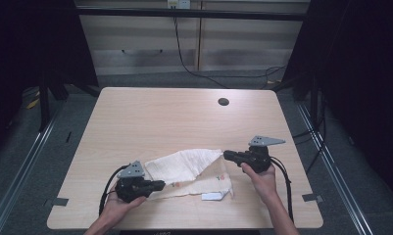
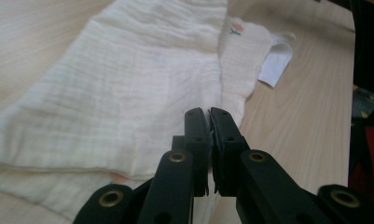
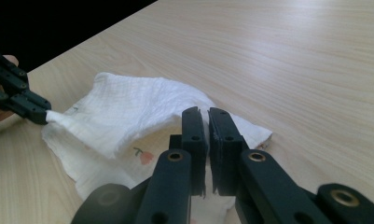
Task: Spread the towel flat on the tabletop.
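Observation:
A cream muslin cloth [image 1: 184, 166] with small printed motifs lies crumpled on the wooden table [image 1: 159, 117], near the front. My left gripper [image 1: 160, 184] is at the cloth's left end, its jaws shut on a cloth edge; in the left gripper view the cloth [image 2: 128, 93] runs into the left gripper [image 2: 209, 112]. The right gripper view shows the left gripper [image 3: 44, 114] pinching a lifted corner of the cloth [image 3: 128, 112]. My right gripper [image 1: 226, 154] [image 3: 207, 112] is shut on the cloth's right corner, which is held slightly raised.
A white label [image 1: 212, 197] [image 2: 275, 63] sticks out from the cloth's front right edge. A round cable hole [image 1: 223, 102] sits in the table's far right part. Dark curtains flank the table and cables trail on the floor behind.

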A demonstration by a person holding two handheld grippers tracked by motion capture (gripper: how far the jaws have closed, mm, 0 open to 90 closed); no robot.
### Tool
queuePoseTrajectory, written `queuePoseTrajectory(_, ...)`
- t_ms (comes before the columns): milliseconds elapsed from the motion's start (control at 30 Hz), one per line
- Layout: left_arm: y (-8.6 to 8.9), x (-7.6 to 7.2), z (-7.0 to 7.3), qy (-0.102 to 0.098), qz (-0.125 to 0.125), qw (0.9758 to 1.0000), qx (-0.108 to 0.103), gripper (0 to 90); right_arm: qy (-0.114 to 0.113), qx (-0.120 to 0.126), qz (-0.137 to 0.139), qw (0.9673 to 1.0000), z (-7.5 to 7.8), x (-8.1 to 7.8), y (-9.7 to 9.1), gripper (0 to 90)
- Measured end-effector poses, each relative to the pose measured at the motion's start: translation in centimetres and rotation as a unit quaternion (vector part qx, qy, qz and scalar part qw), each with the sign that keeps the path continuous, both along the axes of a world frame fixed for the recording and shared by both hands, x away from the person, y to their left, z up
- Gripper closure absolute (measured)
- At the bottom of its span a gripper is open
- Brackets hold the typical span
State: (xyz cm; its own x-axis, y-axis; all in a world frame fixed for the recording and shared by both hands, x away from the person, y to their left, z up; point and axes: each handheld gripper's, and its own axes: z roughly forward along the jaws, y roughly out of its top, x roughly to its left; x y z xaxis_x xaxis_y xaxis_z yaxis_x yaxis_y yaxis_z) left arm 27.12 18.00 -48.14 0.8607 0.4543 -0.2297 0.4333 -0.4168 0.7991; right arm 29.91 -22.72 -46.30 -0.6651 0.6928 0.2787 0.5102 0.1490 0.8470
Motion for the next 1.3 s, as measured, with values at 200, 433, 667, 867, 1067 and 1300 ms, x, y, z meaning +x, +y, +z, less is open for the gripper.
queuePoseTrajectory(200, 0.3, 1.4, 0.3, -0.004, 0.019, 0.9998, 0.004, 86.4, -0.003, 0.004, -0.001, 1.0, 0.6, 0.3, -0.5, 85.9)
queuePoseTrajectory(433, 0.8, 1.7, 2.3, -0.026, 0.03, 0.999, -0.023, 86.1, -0.023, 0.014, -0.003, 0.9996, 2.3, -0.2, -1.1, 86.0)
queuePoseTrajectory(667, 1.5, 1.6, 5.2, -0.051, 0.038, 0.9965, -0.055, 86.3, -0.041, 0.01, 0.0, 0.9991, 4.1, -1.5, -1.7, 86.0)
queuePoseTrajectory(867, 2.0, 1.3, 7.3, -0.072, 0.042, 0.9937, -0.075, 86.3, -0.062, 0.014, -0.001, 0.998, 6.0, -2.4, -2.3, 86.0)
queuePoseTrajectory(1067, 2.3, 0.7, 9.4, -0.095, 0.038, 0.9904, -0.093, 86.4, -0.076, 0.011, 0.001, 0.997, 7.1, -2.9, -2.4, 86.1)
queuePoseTrajectory(1300, 2.6, -0.1, 11.9, -0.122, 0.038, 0.9858, -0.109, 86.4, -0.097, 0.021, 0.009, 0.995, 8.8, -3.6, -2.3, 86.0)
